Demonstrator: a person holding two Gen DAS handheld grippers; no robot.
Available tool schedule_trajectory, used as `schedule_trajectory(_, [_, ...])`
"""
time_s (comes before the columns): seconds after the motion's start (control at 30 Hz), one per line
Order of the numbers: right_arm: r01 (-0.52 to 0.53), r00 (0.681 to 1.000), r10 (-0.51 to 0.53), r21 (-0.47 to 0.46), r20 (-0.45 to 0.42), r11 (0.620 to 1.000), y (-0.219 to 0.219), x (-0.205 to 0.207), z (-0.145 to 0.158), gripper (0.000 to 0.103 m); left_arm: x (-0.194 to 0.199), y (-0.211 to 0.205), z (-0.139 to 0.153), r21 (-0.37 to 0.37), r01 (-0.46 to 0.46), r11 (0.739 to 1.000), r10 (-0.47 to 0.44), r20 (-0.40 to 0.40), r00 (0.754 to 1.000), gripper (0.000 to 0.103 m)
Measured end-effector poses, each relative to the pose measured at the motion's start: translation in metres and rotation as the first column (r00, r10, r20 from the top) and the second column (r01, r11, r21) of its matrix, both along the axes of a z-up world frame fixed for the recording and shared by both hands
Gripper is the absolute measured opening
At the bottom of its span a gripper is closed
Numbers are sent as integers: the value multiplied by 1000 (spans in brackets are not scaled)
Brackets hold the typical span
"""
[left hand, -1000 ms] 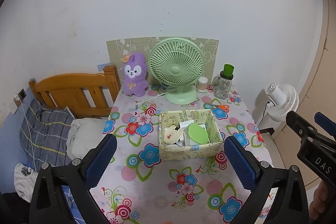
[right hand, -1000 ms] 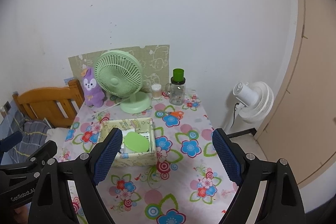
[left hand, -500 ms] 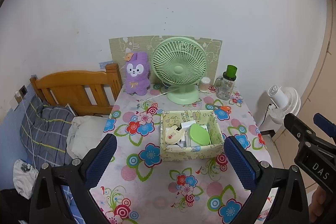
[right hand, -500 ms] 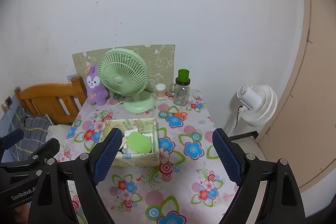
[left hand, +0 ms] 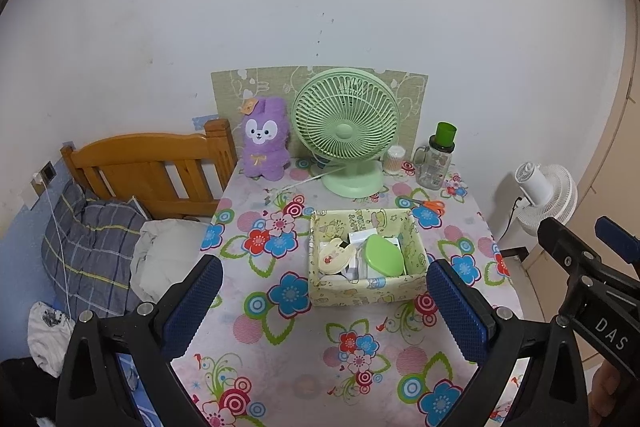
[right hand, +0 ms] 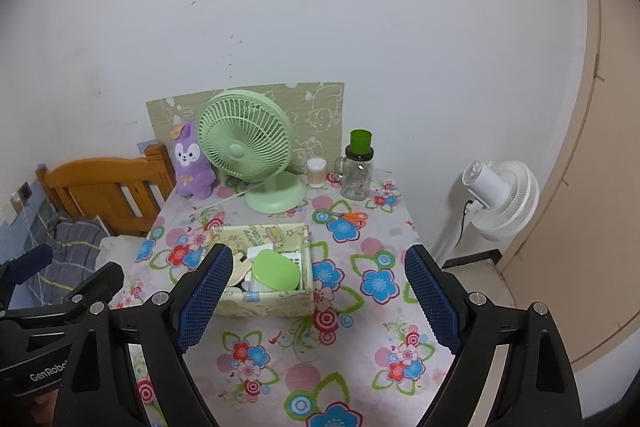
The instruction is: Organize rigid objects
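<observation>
A pale yellow patterned box [left hand: 366, 291] [right hand: 266, 303] sits in the middle of the floral table [left hand: 280, 343] [right hand: 360, 367]. It holds a green oval case [left hand: 383, 255] [right hand: 276, 271], a cream bunny-shaped item [left hand: 335, 255] and white items. Orange-handled scissors [left hand: 430, 205] [right hand: 352, 216] lie behind the box to the right. My left gripper [left hand: 322, 301] is open and empty, above the table's near side. My right gripper [right hand: 320, 293] is open and empty, above the box's right end.
A green desk fan [left hand: 346, 131] [right hand: 250, 149], a purple plush bunny [left hand: 266, 143] [right hand: 192, 163], a small jar [left hand: 393, 159] and a green-capped bottle [left hand: 438, 157] [right hand: 358, 167] stand at the back. A wooden bed frame [left hand: 152, 167] is left, a white floor fan [left hand: 546, 197] [right hand: 502, 199] right.
Both grippers have drawn slightly back and up from the table; the scene looks a little smaller. Both stay open and empty.
</observation>
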State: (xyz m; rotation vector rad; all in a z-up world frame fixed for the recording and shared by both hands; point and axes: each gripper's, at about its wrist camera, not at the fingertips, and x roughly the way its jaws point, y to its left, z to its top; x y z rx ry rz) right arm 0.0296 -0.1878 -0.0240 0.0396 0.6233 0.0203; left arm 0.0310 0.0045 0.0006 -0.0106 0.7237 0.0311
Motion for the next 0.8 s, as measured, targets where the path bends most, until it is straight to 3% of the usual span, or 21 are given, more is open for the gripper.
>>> schedule_trajectory(0.8, [21, 1000, -21, 8, 14, 1000, -5, 0, 3, 90, 2, -3, 4, 6, 4, 1000, -4, 18, 1000, 103])
